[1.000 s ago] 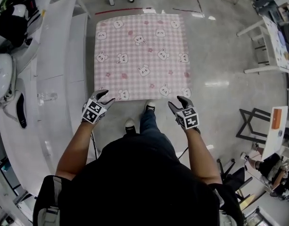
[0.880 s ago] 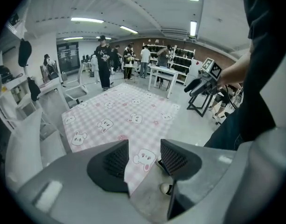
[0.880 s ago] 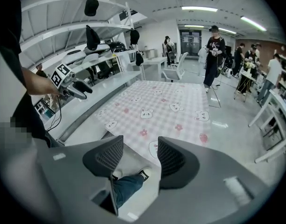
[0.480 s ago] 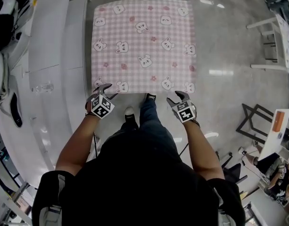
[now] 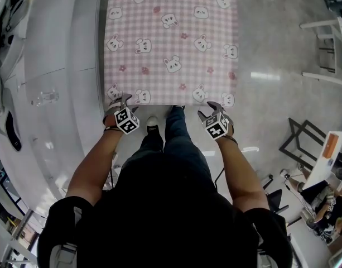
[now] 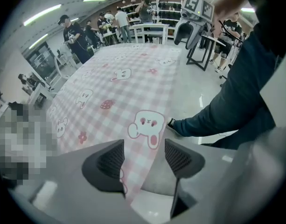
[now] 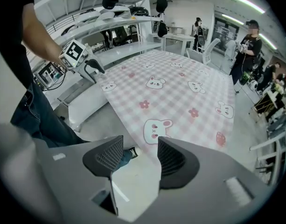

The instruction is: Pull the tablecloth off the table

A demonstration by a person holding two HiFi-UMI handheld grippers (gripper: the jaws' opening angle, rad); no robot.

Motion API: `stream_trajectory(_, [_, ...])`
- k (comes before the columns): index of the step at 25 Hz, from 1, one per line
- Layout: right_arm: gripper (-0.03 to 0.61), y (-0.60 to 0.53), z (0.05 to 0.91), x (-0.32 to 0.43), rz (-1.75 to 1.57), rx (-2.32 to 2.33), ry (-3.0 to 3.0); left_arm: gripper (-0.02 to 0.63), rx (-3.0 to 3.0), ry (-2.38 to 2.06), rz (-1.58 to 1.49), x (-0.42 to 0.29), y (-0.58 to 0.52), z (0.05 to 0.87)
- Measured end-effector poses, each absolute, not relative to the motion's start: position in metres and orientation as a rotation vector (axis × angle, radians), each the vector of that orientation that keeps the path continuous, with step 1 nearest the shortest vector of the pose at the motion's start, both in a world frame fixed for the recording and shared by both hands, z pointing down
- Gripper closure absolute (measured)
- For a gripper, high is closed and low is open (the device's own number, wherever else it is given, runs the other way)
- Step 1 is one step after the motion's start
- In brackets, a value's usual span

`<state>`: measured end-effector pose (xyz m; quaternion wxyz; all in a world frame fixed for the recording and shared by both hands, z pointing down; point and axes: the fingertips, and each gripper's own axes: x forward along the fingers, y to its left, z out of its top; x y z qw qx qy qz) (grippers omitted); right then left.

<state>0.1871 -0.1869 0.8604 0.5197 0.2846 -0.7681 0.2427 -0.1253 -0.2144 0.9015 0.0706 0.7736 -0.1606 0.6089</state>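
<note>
A pink-and-white checked fabric tablecloth (image 5: 171,43) printed with small cartoon animals lies spread flat over the square bench, covering its whole top. The person stands at its near edge. The left tongs (image 5: 121,100) sit at the cloth's near left corner and the right tongs (image 5: 211,109) at its near right corner.

In the left gripper view the left tongs (image 6: 144,160) gape wide, with the cloth's hanging edge (image 6: 136,171) showing in the gap, ungripped. The right tongs (image 7: 140,160) are equally wide apart and hold nothing. The grey polished floor (image 7: 133,171) and a dark shoe (image 7: 129,153) show between them, and the tablecloth (image 7: 175,94) begins just beyond the tips.
</note>
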Motion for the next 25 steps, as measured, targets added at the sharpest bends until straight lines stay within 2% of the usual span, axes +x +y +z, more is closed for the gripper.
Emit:
stream_trajectory(5, [0.316, -0.177, 0.892, 0.199, 0.510, 0.646, -1.773, 0.307, 2.330, -0.447, 1.925, -0.118, -0.202, 0.936])
stream_trajectory(20, [0.295, -0.186, 0.938, 0.213, 0.276, 0.512, -1.612, 0.294, 2.330, -0.446, 2.005, -0.107, -0.220, 0.948])
stream_trajectory(25, [0.310, -0.187, 0.930, 0.213, 0.198, 0.517, -1.609, 0.294, 2.372, -0.510, 1.945, -0.102, -0.218, 0.927])
